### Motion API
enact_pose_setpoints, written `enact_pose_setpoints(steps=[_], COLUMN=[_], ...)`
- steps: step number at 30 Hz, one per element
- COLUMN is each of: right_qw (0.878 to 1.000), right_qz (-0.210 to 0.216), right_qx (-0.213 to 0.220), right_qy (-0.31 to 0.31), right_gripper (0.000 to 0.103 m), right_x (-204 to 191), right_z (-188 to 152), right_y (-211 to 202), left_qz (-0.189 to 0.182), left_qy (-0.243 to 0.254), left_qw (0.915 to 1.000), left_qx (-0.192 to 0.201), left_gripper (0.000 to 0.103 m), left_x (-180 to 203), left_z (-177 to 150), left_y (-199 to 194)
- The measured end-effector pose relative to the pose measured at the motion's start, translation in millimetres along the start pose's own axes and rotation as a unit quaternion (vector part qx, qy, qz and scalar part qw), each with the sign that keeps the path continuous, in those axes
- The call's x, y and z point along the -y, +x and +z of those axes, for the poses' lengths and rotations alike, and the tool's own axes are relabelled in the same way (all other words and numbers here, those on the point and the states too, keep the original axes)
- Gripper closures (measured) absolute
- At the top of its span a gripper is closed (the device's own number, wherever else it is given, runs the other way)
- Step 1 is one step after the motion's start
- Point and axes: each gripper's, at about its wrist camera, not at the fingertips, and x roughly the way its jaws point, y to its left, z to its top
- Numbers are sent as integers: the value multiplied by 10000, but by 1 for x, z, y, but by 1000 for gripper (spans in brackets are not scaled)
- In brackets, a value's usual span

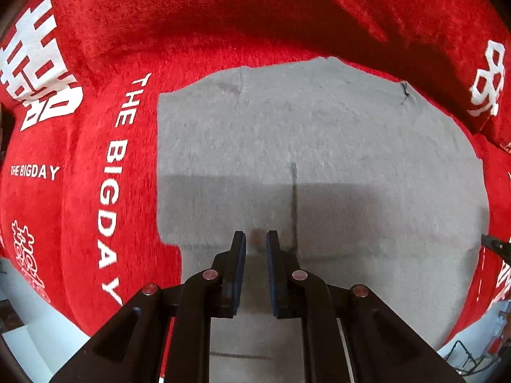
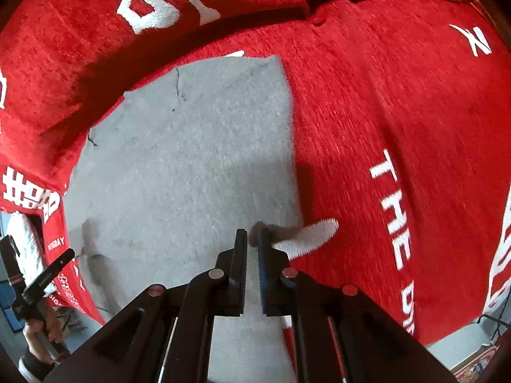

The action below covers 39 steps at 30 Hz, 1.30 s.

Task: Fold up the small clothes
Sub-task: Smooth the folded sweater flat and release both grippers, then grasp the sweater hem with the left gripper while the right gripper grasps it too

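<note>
A small grey garment (image 1: 319, 146) lies flat on a red plush cover (image 1: 223, 16). Its near edge rises toward both cameras. In the left wrist view my left gripper (image 1: 256, 239) points straight down, its jaws nearly together with the grey fabric pinched between them. The right gripper (image 2: 252, 236) is likewise shut on the garment's (image 2: 191, 159) near edge, close to its right-hand side. From the right wrist view, the left gripper (image 2: 64, 258) and the hand (image 2: 38, 328) holding it show at the far left. A tip of the right gripper (image 1: 495, 247) shows at the right edge of the left wrist view.
The red cover (image 2: 399, 111) carries large white characters and the words "THE BIGDAY" (image 1: 110, 191), and folds up into a ridge behind the garment. Pale floor (image 1: 38, 335) shows past its lower corners, with a wire frame (image 1: 463, 354) low on the right.
</note>
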Motion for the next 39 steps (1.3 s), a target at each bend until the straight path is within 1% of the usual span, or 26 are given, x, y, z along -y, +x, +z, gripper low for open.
enact_pose_setpoints(steps=[5,9,12,16,21,22,23,24,25,26,32,33,35,36,37,39], right_qw=[9999,9998,9997,9996,9990,9989,9989,9988,9987,9986,9977,9974,9968,9965,9963,9952], right_qz=[6,44,90,104,85,104,120,143,167,182,302,312,322,330,349,372], right_qx=[-106,-141,-180,-207,-269,-290,-306,-323,-334,-340,-410,-418,-398,-335,-261,-60], right_qy=[-44,-94,-99,-186,-332,-342,-340,-337,-346,-361,-454,-494,-606,-684,-738,-904], right_gripper=[95,95,95,95,95,95,95,95,95,95,95,93,66,32,12,11], right_x=[-3,-7,-14,-21,-25,-25,-26,-27,-27,-27,-25,-26,-29,-31,-33,-38], right_z=[-7,-15,-24,-33,-35,-36,-37,-38,-38,-38,-44,-44,-47,-49,-50,-53], right_y=[-4,-10,-10,-11,-11,-11,-10,-10,-10,-10,-13,-13,-16,-19,-22,-29], left_qz=[-137,-28,-33,-24,-11,29,90,163,283,277,364,374,367,364,368,407], left_qy=[-67,126,207,275,307,304,299,263,193,209,262,258,239,235,234,238], left_qw=[9999,9999,9998,9996,9995,9995,9995,9995,9993,9991,9989,9989,9990,9990,9990,9988], left_qx=[-69,-63,-71,-60,-76,-64,-51,-25,154,231,138,133,112,106,104,114], left_gripper=[89,89,89,89,89,81,44,3,0,0,0,0,0,0,0,0], left_x=[13,33,44,53,63,64,66,68,69,71,81,82,85,87,87,89], left_z=[-14,-24,-30,-35,-41,-42,-43,-44,-46,-47,-54,-55,-58,-60,-61,-64], left_y=[-2,-10,-14,-18,-18,-19,-20,-21,-27,-31,-36,-35,-35,-35,-34,-34])
